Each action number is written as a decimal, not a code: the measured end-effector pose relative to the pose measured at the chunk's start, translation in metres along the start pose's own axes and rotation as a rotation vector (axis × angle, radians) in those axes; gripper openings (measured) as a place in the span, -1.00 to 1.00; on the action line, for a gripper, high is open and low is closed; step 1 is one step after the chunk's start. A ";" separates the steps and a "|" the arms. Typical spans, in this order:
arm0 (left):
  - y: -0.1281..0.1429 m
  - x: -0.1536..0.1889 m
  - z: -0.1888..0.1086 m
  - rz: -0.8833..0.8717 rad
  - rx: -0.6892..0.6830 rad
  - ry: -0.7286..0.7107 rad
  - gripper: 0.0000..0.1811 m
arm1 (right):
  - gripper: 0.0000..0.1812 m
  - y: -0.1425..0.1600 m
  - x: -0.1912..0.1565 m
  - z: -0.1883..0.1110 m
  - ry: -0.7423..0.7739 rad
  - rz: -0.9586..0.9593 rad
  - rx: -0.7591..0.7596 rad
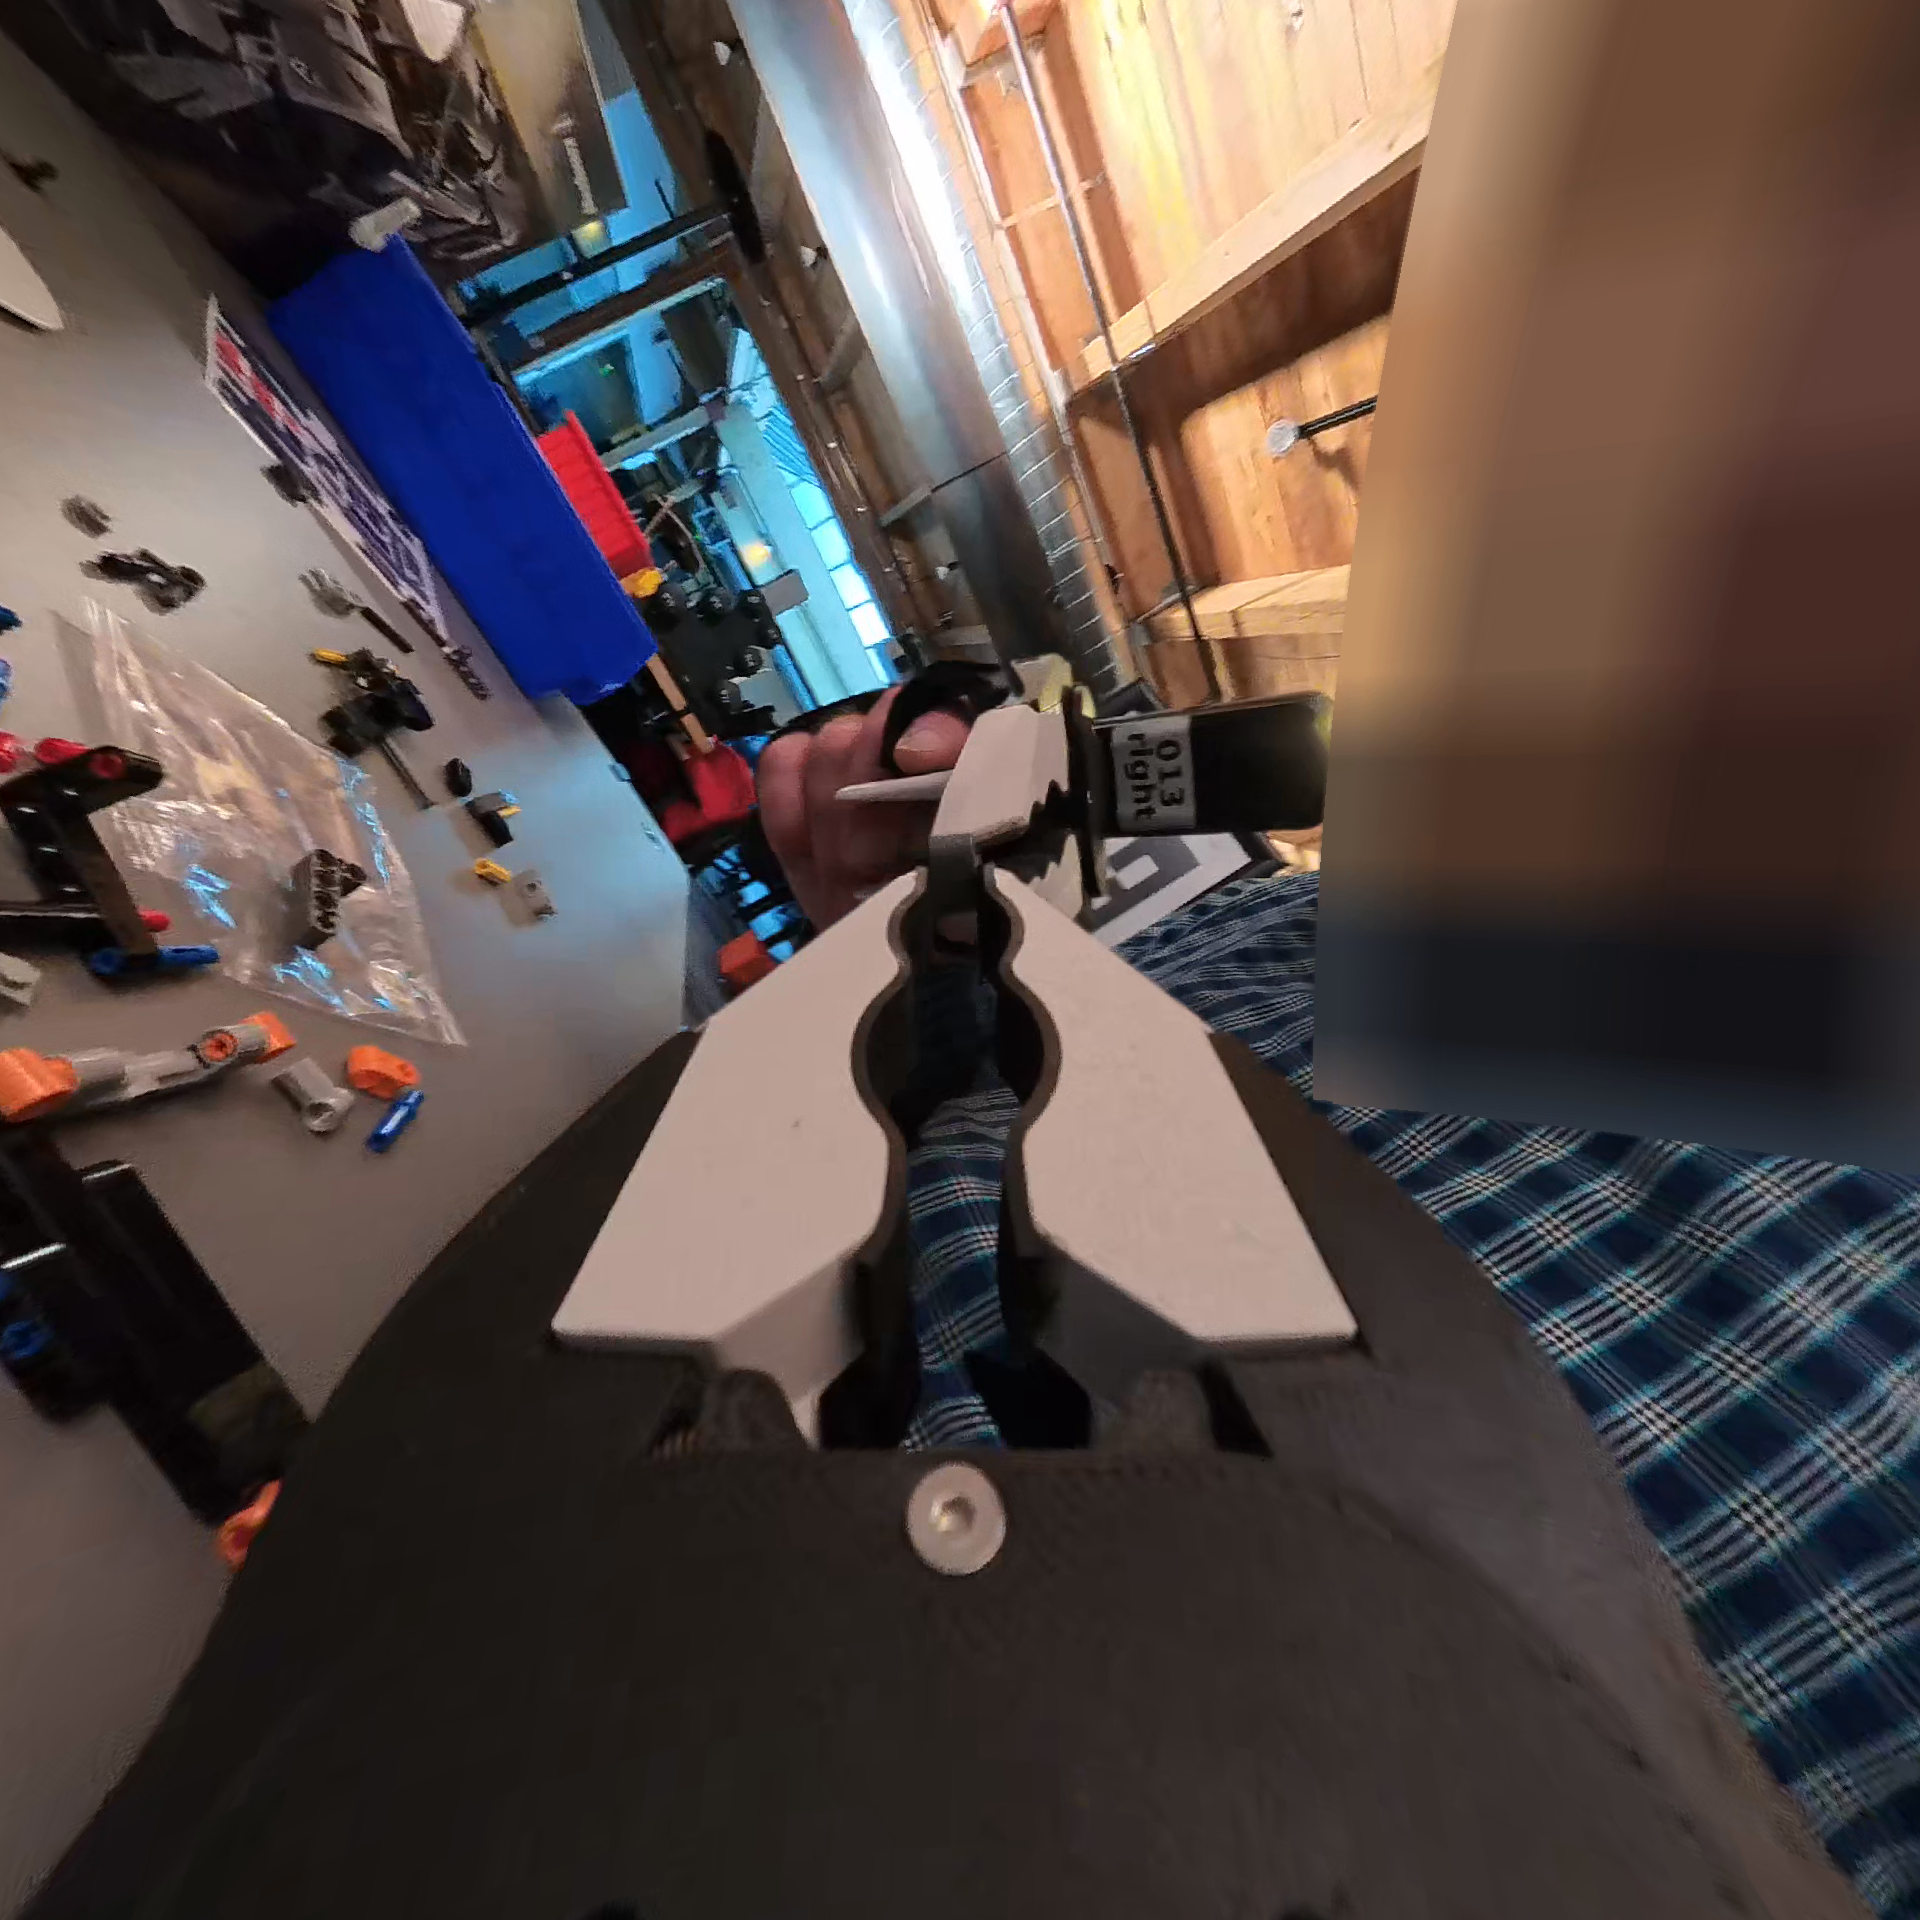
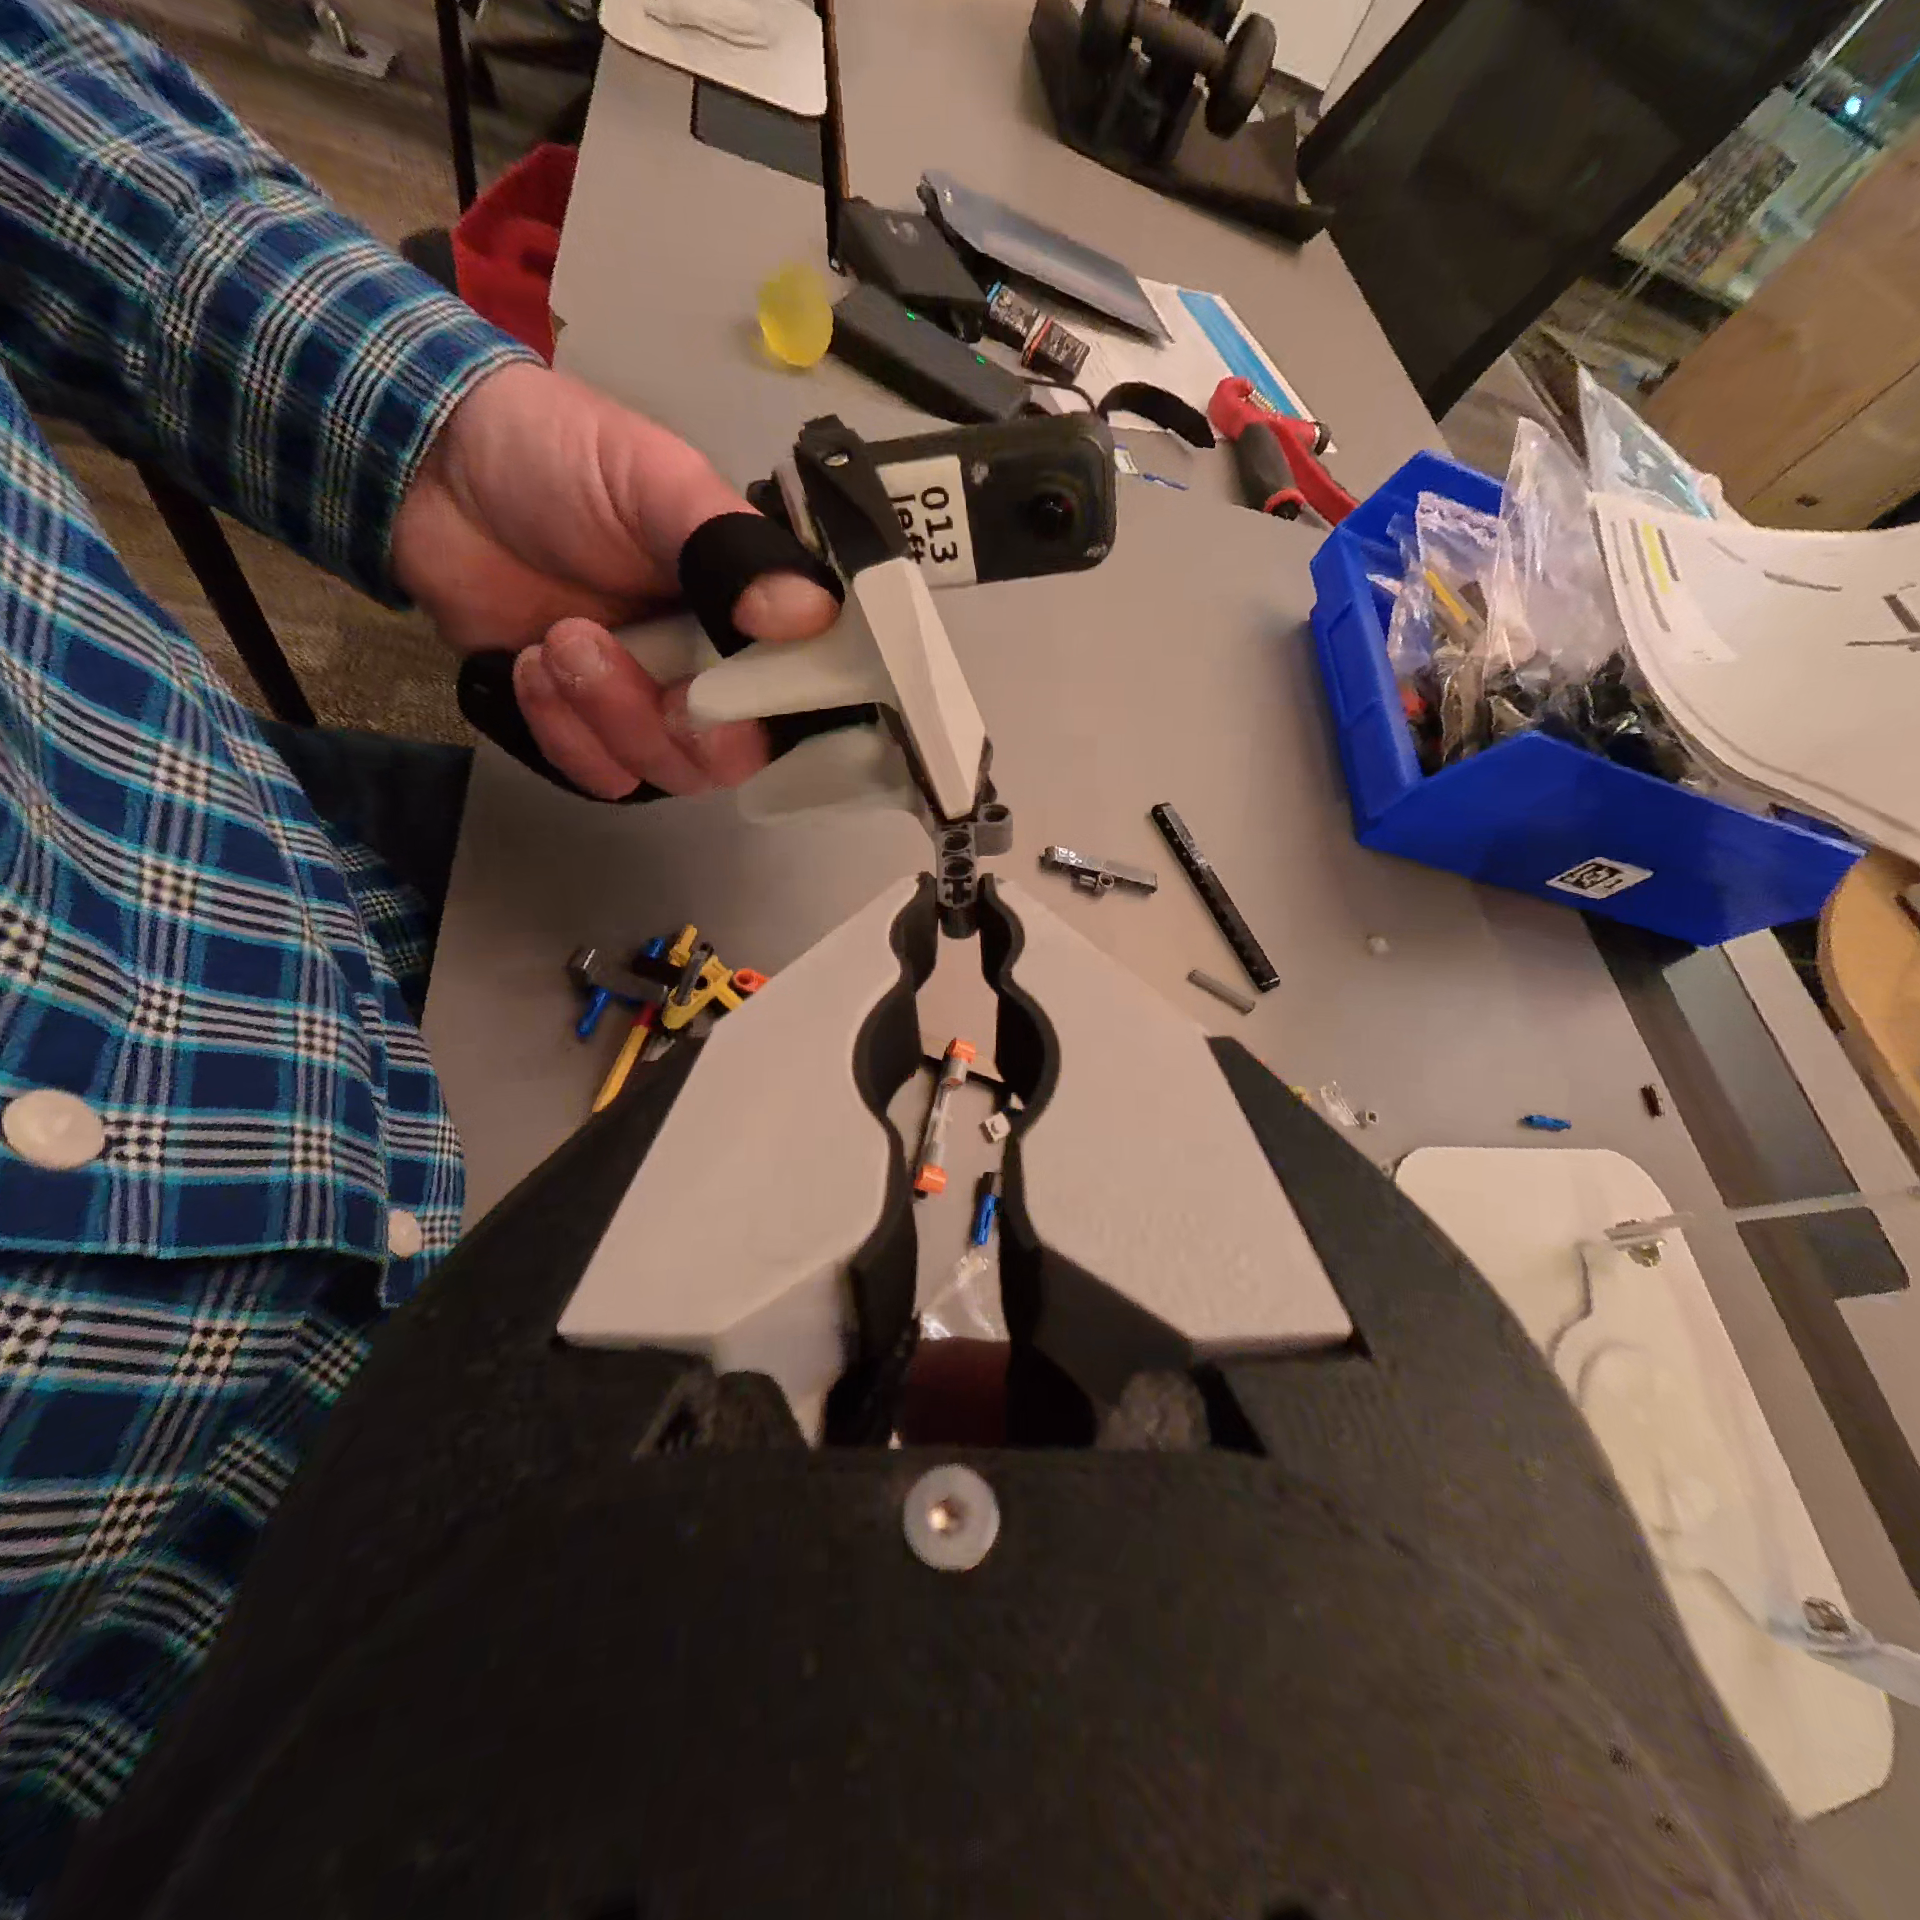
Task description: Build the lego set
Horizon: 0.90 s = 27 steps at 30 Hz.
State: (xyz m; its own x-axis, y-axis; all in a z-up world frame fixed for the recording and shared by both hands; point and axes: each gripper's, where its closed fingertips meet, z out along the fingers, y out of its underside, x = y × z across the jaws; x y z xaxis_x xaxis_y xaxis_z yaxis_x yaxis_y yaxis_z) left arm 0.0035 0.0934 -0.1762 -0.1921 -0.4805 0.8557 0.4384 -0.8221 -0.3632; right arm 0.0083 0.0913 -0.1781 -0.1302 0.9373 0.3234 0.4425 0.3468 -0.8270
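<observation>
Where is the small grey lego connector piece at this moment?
In the right wrist view, the grey connector piece is held above the table, clamped between the right gripper and the left gripper.

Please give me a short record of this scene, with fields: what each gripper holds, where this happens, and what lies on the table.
left gripper: shut on the light grey lego connector
right gripper: shut on the dark grey lego piece
contact: the two pieces meet between the gripper tips, held above the table
on the table: loose lego parts, long black beam, blue bin holding bags of parts
person: hand in a plaid sleeve works the left gripper
</observation>
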 end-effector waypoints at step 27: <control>0.099 -0.085 -0.077 0.647 -0.811 -0.855 -0.83 | -0.95 0.089 -0.064 0.036 -0.307 0.390 -0.491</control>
State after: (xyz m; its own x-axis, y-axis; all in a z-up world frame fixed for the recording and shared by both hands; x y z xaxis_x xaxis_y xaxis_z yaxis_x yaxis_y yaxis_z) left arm -0.0043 0.0289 -0.3130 0.5852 -0.7530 0.3008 -0.4557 -0.6122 -0.6461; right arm 0.0238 0.0635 -0.2890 -0.0931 0.9829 -0.1590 0.8482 -0.0054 -0.5296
